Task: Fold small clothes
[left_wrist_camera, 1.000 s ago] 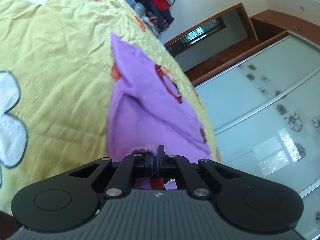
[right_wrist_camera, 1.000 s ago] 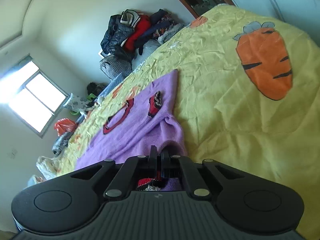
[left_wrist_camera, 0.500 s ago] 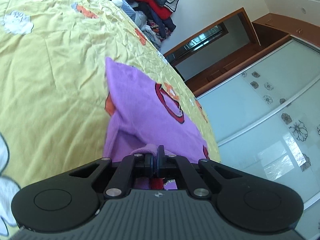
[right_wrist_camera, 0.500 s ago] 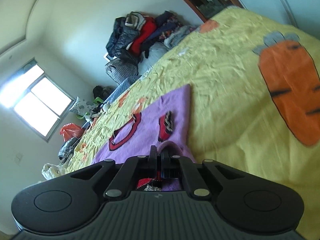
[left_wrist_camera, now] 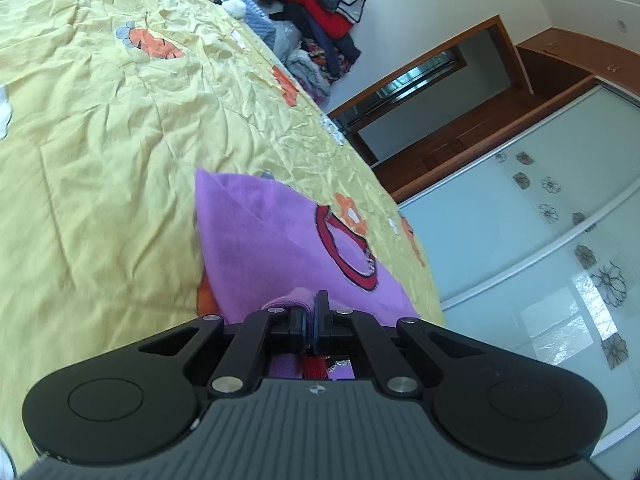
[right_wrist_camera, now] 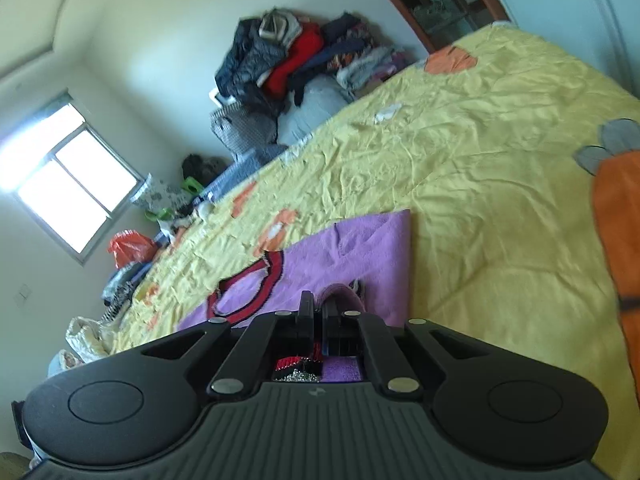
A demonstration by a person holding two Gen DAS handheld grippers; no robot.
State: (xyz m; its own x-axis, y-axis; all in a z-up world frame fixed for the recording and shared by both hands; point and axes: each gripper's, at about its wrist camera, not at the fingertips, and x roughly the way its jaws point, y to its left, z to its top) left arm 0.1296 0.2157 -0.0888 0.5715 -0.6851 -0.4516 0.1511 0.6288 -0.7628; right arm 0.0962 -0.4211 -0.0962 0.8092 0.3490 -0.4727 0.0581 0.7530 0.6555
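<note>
Both claws, left claw [left_wrist_camera: 310, 312] and right claw [right_wrist_camera: 318, 312], pinch the red-collared purple garment [left_wrist_camera: 276, 240].

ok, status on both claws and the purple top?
Left claw shut on purple top. Right claw shut on the same top's near edge. Top's far part flat on yellow bedspread. Nothing in the way.

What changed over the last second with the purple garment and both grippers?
Both grippers carried the near edge of the purple knit garment forward over the yellow carrot-print bedspread, so less of it shows ahead and the clothes pile looks nearer. Unchanged: left gripper and right gripper stay clamped on it.
</note>
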